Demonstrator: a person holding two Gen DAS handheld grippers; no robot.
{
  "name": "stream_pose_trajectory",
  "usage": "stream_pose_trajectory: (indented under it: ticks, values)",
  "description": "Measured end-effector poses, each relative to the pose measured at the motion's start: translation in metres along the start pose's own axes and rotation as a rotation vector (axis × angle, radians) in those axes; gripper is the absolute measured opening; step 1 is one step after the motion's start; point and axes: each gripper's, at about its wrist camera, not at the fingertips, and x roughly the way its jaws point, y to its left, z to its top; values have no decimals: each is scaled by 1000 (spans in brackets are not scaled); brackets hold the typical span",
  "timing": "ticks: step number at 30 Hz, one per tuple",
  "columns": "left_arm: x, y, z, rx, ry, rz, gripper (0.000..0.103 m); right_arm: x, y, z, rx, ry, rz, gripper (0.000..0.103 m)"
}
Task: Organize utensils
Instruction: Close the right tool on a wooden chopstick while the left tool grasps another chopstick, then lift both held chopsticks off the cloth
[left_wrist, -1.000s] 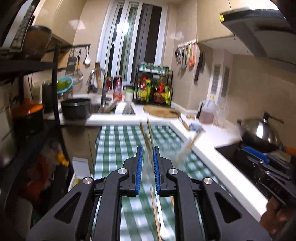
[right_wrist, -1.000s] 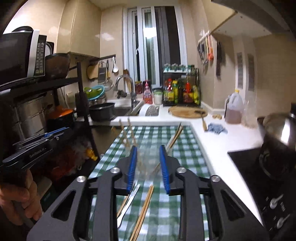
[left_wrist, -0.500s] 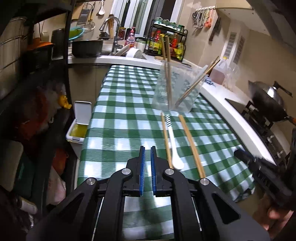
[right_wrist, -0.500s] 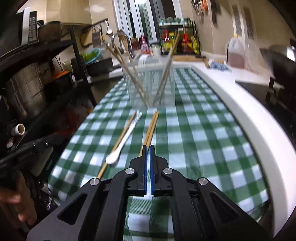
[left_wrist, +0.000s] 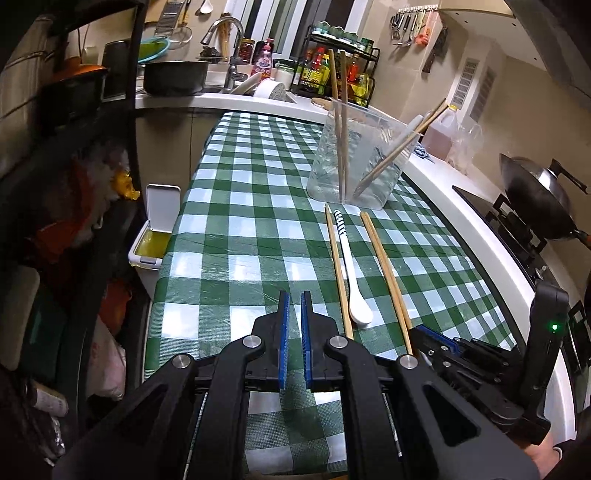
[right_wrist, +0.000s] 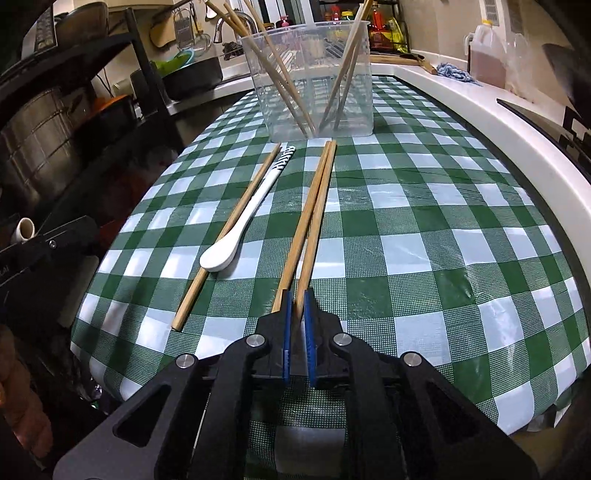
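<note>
Chopsticks (right_wrist: 308, 221) before the cup (right_wrist: 306, 79) sit at the right gripper (right_wrist: 298, 325) (slightly parted, holding nothing): pinch both together; left gripper (left_wrist: 292, 345) is nearly closed, empty.

table (right_wrist: 424, 229): checked cloth | on it: clear tub (right_wrist: 314, 81), spoon (right_wrist: 243, 218), loose chopsticks (right_wrist: 314, 206)

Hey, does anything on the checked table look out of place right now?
Yes. A white spoon, a single chopstick and a chopstick pair lie loose on the tablecloth, outside the clear container holding other chopsticks.
</note>
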Motion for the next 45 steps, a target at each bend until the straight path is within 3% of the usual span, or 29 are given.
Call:
stream_pose_trajectory:
  ticks: [12,15,17,26,27,29,31,40,45]
  values:
    - [32,-31,-27,44,98,-51,8,-10,-6,-4,-38,4,-97,5]
    - [42,-40,-34,66,119,-35,30,-15,-18,-5,-28,-2,-113,5]
    - [46,-46,-37,90,124,-19,35,-20,-28,-6,-19,-10,-128,5]
    - [53,-71,-47,223,100,70,35,-26,-52,-12,3,-3,-113,5]
    - [53,-73,-47,239,95,84,33,-26,-51,-12,1,-3,-114,5]
    - [52,-73,-47,250,89,86,21,-26,-51,-12,-1,-4,-113,5]
    - [51,-71,-47,248,89,97,8,-26,-51,-12,0,-4,-111,5]
    - [39,-43,-49,145,100,119,7,-30,-55,-15,5,-2,-116,5]
    - [40,-46,-51,151,90,117,7,-32,-58,-18,10,-8,-118,6]
